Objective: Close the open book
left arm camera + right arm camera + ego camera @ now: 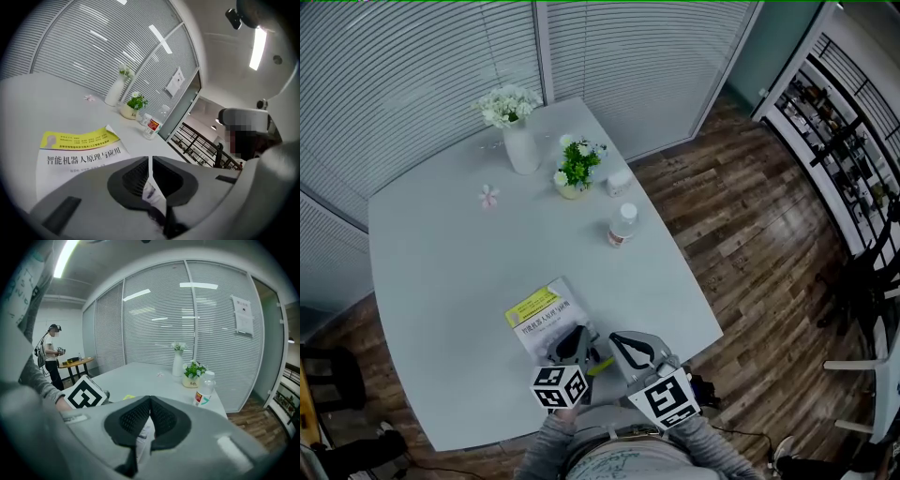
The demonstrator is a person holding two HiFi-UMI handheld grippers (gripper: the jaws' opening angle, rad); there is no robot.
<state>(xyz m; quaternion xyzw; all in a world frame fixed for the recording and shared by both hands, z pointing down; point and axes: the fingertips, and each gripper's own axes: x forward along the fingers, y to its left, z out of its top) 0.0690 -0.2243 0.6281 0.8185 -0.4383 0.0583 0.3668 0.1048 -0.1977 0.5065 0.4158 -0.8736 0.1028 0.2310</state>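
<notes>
Two pinches: left tool [150, 160], right tool [149, 400] each clenched on book [542, 311] page [152, 187] (head view hides pinch).

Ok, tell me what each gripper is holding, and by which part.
The left gripper is shut on a thin page of the book, pinched by its edge. The right gripper appears to pinch a page edge the same way.

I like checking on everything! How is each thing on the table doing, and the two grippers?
book: lying on the table, front cover up, near edge hidden.
left gripper: shut on a paper sheet.
right gripper: shut on a paper sheet.
water bottle: upright, cap on.
vase: upright, holding white flowers.
potted plant: upright.
</notes>
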